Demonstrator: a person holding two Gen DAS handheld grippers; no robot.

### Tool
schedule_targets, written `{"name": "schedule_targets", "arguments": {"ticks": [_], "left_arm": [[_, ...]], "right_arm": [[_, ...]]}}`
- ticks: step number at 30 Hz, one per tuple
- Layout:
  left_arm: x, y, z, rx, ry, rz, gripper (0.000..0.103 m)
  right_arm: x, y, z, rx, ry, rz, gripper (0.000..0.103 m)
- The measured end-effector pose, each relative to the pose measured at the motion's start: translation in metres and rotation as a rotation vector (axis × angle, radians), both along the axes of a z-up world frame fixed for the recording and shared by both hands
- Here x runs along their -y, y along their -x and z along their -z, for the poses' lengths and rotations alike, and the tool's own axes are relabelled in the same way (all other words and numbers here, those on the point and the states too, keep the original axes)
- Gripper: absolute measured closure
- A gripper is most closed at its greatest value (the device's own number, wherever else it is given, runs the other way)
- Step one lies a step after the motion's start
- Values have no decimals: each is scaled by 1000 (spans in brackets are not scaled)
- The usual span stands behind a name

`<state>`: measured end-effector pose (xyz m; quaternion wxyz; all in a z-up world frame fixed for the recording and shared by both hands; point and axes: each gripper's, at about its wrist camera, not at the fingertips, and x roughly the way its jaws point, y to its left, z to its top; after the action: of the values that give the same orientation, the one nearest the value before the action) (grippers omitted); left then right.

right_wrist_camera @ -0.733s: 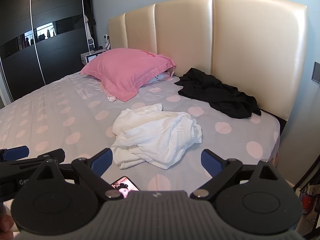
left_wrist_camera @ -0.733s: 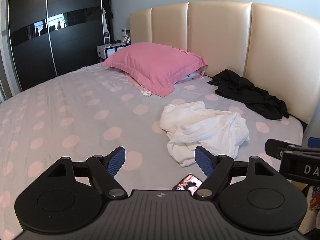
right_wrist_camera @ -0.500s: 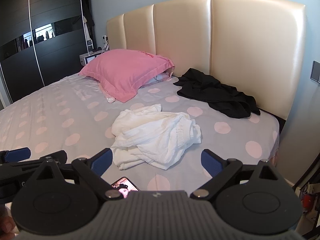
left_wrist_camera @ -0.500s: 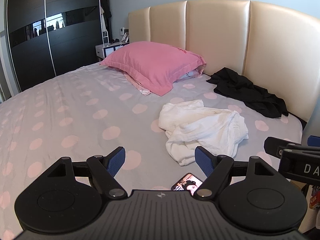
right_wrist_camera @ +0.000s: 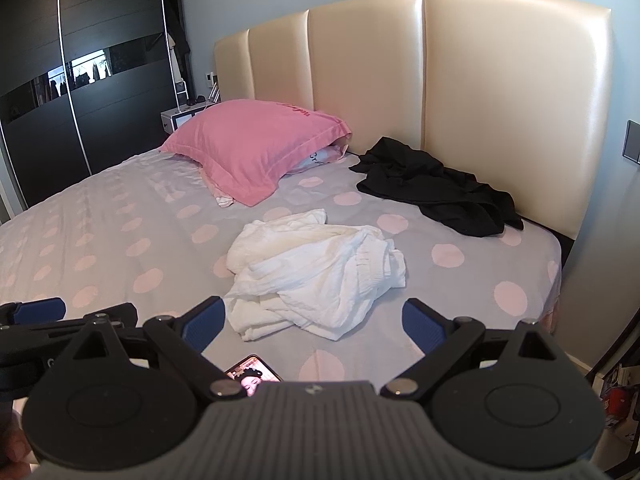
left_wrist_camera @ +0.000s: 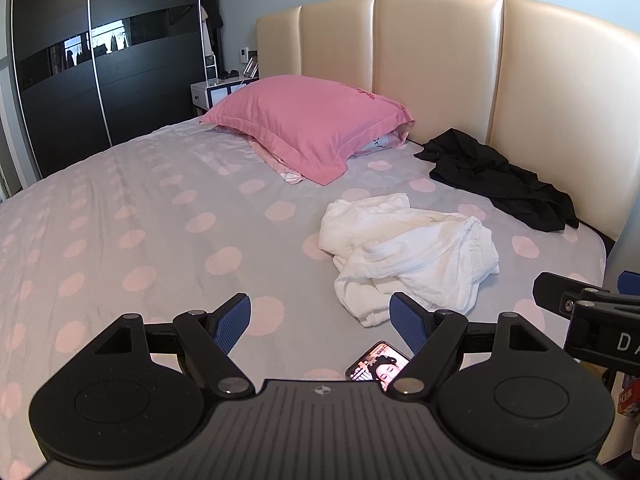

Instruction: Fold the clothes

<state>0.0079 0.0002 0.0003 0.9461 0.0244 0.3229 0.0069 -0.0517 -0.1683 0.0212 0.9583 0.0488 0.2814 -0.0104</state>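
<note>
A crumpled white garment (left_wrist_camera: 408,252) (right_wrist_camera: 316,276) lies on the polka-dot bed sheet (left_wrist_camera: 160,220) (right_wrist_camera: 120,232), just beyond both grippers. A black garment (left_wrist_camera: 500,180) (right_wrist_camera: 436,188) is bunched against the headboard at the far right. My left gripper (left_wrist_camera: 322,322) hovers over the near edge of the bed, open, nothing between its blue pads. My right gripper (right_wrist_camera: 314,322) is beside it on the right, open wide and empty, aimed at the white garment. Each gripper shows at the edge of the other's view.
A pink pillow (left_wrist_camera: 312,128) (right_wrist_camera: 260,144) rests on a second pillow near the cream headboard (left_wrist_camera: 436,64). A phone (left_wrist_camera: 378,366) (right_wrist_camera: 252,372) with a lit screen lies on the sheet just under the grippers. Black wardrobe doors (left_wrist_camera: 80,64) and a small nightstand (left_wrist_camera: 216,94) stand at the left.
Both views have shifted very slightly, as if the grippers rose or tilted a little. The garments and the phone have not moved; both grippers stay open.
</note>
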Motion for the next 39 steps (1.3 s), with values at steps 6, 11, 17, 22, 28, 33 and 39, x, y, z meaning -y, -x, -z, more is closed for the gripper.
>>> {"name": "schedule_targets", "arguments": {"ticks": [6, 11, 17, 22, 28, 33, 39], "left_arm": [[-4, -3, 2, -12, -5, -7, 27], [-6, -3, 2, -14, -7, -11, 27], [-7, -3, 1, -14, -11, -13, 27], [-8, -3, 1, -16, -5, -21, 27], [-9, -3, 1, -18, -9, -23, 27], [-9, -2, 1, -18, -7, -21, 27], [-9, -3, 1, -18, -5, -27, 27]], "right_arm": [[-2, -1, 2, -4, 2, -2, 7], [-4, 0, 0, -7, 1, -2, 7], [-3, 1, -1, -4, -4, -2, 7], [-2, 3, -2, -5, -11, 0, 7], [1, 2, -3, -7, -16, 3, 7], [2, 1, -4, -9, -16, 4, 7], [2, -1, -3, -15, -10, 7, 7]]}}
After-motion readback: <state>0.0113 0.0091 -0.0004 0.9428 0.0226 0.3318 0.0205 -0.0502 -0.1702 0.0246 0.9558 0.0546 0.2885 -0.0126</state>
